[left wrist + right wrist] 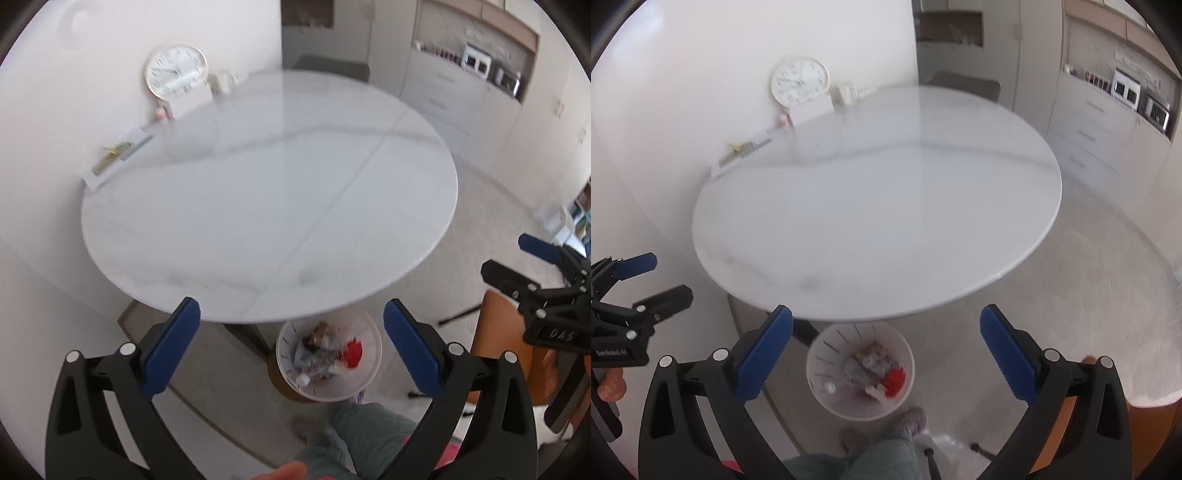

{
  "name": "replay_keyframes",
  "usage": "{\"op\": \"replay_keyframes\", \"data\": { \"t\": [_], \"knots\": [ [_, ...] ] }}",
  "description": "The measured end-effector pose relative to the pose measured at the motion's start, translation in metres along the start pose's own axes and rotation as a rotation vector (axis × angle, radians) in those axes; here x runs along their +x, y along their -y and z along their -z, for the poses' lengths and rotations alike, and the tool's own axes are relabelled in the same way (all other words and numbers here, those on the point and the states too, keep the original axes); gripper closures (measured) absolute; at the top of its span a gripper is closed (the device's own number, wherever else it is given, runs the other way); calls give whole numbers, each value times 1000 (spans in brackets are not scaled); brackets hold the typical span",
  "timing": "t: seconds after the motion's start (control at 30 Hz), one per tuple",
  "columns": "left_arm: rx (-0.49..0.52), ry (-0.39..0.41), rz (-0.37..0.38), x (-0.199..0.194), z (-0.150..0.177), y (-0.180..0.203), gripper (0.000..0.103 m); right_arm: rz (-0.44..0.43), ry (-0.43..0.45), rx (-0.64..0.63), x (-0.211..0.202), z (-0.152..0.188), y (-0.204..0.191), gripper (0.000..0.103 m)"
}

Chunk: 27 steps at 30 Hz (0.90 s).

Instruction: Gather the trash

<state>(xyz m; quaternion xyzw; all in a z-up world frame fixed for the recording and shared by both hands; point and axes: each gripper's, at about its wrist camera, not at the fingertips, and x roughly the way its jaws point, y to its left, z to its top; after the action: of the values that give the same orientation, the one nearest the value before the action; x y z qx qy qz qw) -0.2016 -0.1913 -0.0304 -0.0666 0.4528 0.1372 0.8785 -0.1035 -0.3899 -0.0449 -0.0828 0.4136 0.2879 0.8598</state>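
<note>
A white waste bin stands on the floor under the near edge of the round white table. It holds crumpled wrappers, a red piece and a small bottle. My left gripper is open and empty, held above the bin and the table edge. My right gripper is open and empty, also above the bin. The right gripper also shows at the right of the left wrist view. The left gripper also shows at the left of the right wrist view.
A clock, a white box and small items stand at the table's far edge against the wall. A paper with a yellow-green thing lies at the left. An orange chair is at the right. The person's legs are below. Kitchen cabinets stand behind.
</note>
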Motion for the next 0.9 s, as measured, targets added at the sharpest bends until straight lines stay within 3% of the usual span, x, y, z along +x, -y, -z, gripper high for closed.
{"op": "replay_keyframes", "data": {
  "t": [0.2,0.4,0.7,0.9],
  "knots": [
    [-49,55,-55,-21,-12,-10,8,-23,46,-36,-8,-23,-11,2],
    [-105,72,-70,-12,-32,-12,8,-54,57,-77,7,-50,-13,2],
    [-161,177,-152,-4,-110,13,8,-88,119,-136,23,-124,24,2],
    [-203,179,-187,9,-140,31,8,-110,131,-187,35,-167,48,2]
  ]
}}
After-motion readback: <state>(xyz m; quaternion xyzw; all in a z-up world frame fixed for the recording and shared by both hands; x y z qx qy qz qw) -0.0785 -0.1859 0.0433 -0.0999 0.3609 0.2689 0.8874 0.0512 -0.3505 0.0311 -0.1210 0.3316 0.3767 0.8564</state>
